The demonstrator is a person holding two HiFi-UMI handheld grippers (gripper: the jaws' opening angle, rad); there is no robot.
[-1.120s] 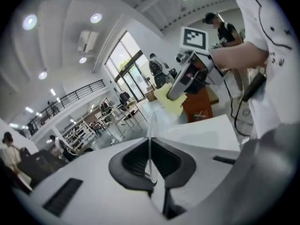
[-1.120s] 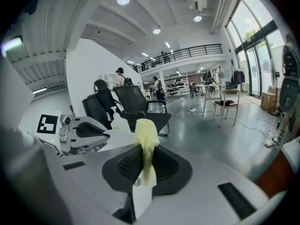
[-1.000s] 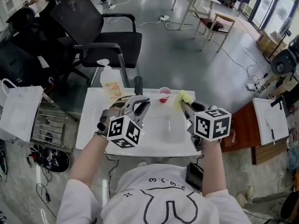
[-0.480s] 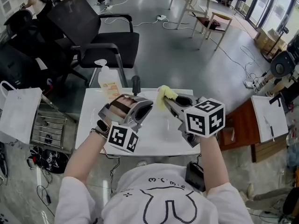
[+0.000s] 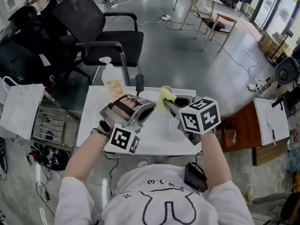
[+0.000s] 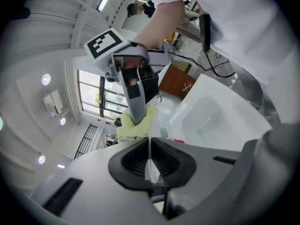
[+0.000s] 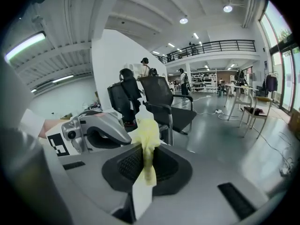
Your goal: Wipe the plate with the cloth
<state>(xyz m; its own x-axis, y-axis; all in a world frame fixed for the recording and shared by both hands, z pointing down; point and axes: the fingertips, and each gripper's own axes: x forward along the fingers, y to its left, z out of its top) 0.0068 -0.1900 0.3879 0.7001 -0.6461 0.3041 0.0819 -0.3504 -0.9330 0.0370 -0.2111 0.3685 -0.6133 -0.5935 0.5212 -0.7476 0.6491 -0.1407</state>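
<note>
holding plate and cloth
left gripper is pinching the plate rim; right gripper is clamping the cloth

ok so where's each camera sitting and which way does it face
Head view: on the head, steeply down at the table; forearms, left gripper, right gripper show.
Left gripper view: along its jaws, shut on the plate; right arm shows.
Right gripper view: along its jaws, shut on the cloth, toward the chair.
Shared: each gripper view sees the other gripper.
</note>
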